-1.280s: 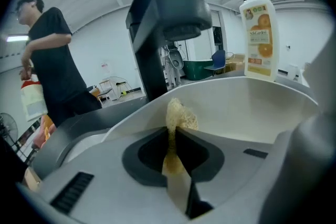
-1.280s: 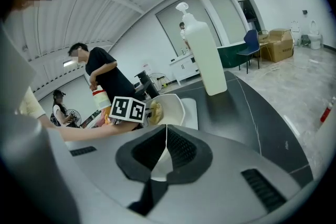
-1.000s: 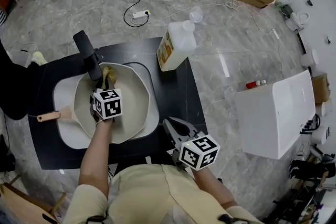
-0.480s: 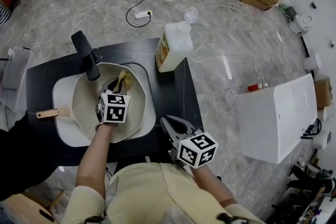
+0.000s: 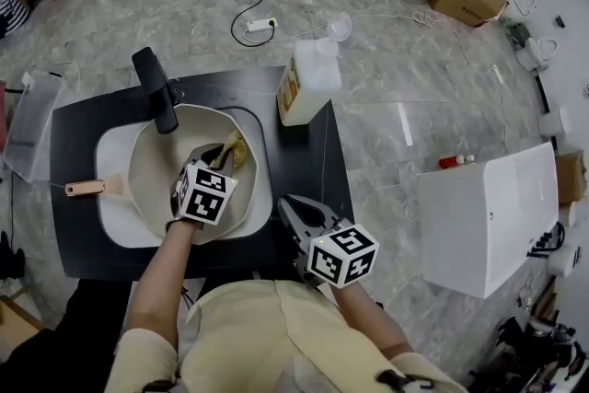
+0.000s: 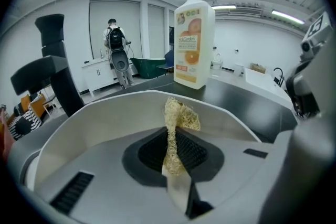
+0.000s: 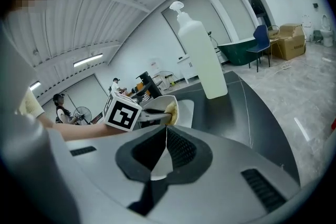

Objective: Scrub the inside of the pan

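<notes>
Pan [image 5: 152,163] sat in the sink [image 5: 109,156] on the bench [image 5: 304,152]. Left gripper [image 5: 221,159] pinched the scrubber [image 5: 233,147] at the pan's right inner wall, so mid-scrub by my read. Right gripper [image 5: 296,214] was pressed together, empty. Next move probably needed sweeps across the base.

Cream pan [image 5: 155,168] lies upright, tan loofah [image 5: 233,151] inside
</notes>
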A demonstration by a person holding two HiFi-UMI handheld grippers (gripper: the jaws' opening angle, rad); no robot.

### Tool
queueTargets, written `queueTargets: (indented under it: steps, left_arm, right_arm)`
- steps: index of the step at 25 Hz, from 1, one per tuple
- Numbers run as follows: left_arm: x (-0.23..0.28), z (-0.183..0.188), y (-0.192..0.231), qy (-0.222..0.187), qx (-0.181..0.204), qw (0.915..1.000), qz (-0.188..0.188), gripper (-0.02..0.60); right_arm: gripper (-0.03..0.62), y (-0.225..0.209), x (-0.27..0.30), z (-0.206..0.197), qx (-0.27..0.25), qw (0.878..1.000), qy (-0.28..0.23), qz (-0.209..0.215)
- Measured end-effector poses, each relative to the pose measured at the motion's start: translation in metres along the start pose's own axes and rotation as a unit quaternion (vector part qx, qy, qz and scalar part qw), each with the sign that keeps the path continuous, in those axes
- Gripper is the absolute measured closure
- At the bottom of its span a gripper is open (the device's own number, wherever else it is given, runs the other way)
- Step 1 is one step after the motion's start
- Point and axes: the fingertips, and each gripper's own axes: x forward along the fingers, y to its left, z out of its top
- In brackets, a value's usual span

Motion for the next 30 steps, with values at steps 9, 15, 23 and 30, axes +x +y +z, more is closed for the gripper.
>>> queueTargets:
  steps: [9,15,23,30]
  left_arm:
    - [-0.02,-0.006,-0.039,0.021,0.065,0.995,-0.074,0.541]
    - [-0.037,-0.012,-0.053,0.032,0.11,0.9887,-0.097,0.541]
    - [-0.055,-0.036,-0.068,0.075,0.184,0.9715,-0.13,0.541]
    - [-0.068,-0.067,-0.076,0.139,0.251,0.947,-0.144,0.541]
  right_arm:
    - [0.577,0.006,0.009,0.001,-0.011,1.0,0.014,0.023]
    - [0.577,0.014,0.016,-0.001,-0.02,0.999,0.025,0.038]
    - [0.577,0.025,0.025,-0.003,-0.03,0.997,0.035,0.059]
    - [0.577,0.033,0.029,-0.005,-0.036,0.996,0.044,0.073]
